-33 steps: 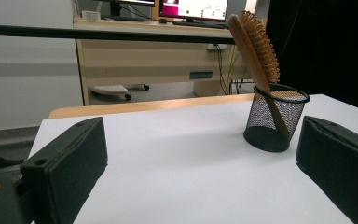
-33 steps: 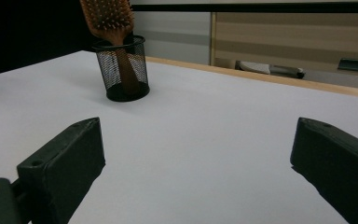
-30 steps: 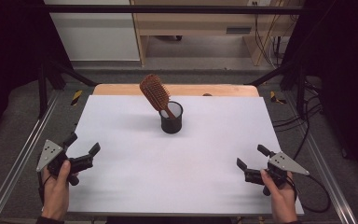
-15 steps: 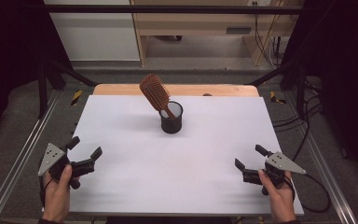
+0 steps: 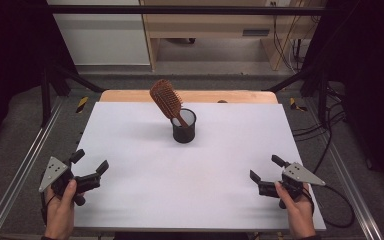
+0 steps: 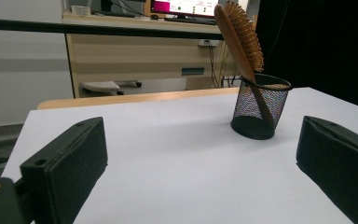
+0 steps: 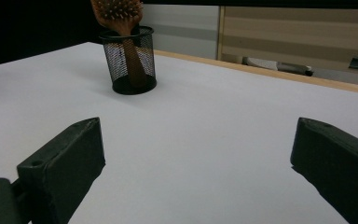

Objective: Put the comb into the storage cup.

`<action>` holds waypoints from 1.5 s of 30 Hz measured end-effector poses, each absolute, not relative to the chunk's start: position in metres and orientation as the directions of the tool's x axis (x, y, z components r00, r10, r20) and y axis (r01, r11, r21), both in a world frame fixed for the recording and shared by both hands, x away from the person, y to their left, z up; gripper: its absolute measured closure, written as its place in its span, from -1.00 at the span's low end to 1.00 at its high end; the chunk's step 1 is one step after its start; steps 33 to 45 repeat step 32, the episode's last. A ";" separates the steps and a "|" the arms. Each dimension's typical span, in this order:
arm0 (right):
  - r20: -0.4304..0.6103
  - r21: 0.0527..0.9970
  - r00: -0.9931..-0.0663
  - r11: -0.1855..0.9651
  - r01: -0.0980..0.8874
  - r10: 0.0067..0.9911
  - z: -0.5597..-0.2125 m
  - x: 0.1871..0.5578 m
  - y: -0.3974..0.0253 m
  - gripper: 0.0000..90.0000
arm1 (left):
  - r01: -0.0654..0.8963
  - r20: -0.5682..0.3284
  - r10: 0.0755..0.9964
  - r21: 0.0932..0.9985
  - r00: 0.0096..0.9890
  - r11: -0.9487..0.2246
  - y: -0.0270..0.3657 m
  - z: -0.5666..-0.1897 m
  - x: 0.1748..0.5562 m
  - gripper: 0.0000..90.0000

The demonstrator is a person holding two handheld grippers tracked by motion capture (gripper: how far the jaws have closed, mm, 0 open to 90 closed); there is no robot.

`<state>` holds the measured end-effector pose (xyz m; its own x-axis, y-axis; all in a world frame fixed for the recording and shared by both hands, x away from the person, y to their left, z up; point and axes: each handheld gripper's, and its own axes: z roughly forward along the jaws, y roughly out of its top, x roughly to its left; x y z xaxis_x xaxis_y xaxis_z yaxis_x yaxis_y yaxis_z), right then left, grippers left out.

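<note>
A brown wooden hairbrush (image 5: 166,99) stands handle-down in a black mesh cup (image 5: 183,127) at the middle back of the white table (image 5: 190,180), leaning left. The same hairbrush (image 6: 240,38) and cup (image 6: 259,107) appear right of centre in the left gripper view; the right gripper view has the cup (image 7: 129,59) and brush (image 7: 119,14) at upper left. My left gripper (image 5: 90,165) rests open at the table's front left edge, held by a hand. My right gripper (image 5: 266,170) is open at the front right. Both hold nothing and sit far from the cup.
A wooden strip (image 5: 130,96) borders the table's far edge. Metal rails (image 5: 25,165) run along both sides. Behind the table stands a wooden desk (image 5: 220,30) with cables (image 5: 285,45). Black curtains flank the scene.
Both grippers have drifted slightly toward the front of the table, staying open. The cup and hairbrush have not moved.
</note>
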<state>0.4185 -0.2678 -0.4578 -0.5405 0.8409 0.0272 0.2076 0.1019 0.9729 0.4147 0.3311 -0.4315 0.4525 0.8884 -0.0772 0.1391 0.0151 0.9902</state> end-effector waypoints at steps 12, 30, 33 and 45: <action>0.015 0.972 -0.548 0.116 0.203 0.836 -0.459 0.419 -0.265 -0.94 | 0.144 -0.080 0.883 0.989 0.463 0.014 0.328 -0.436 0.413 -0.95; -0.018 0.975 -0.551 0.136 0.175 0.834 -0.460 0.423 -0.258 -0.94 | 0.115 -0.038 0.889 0.993 0.456 -0.017 0.319 -0.439 0.414 -0.95; -0.015 0.976 -0.551 0.133 0.174 0.834 -0.459 0.422 -0.258 -0.94 | 0.110 -0.035 0.891 0.994 0.452 -0.017 0.319 -0.439 0.414 -0.96; -0.015 0.976 -0.551 0.133 0.174 0.834 -0.459 0.422 -0.258 -0.94 | 0.110 -0.035 0.891 0.994 0.452 -0.017 0.319 -0.439 0.414 -0.96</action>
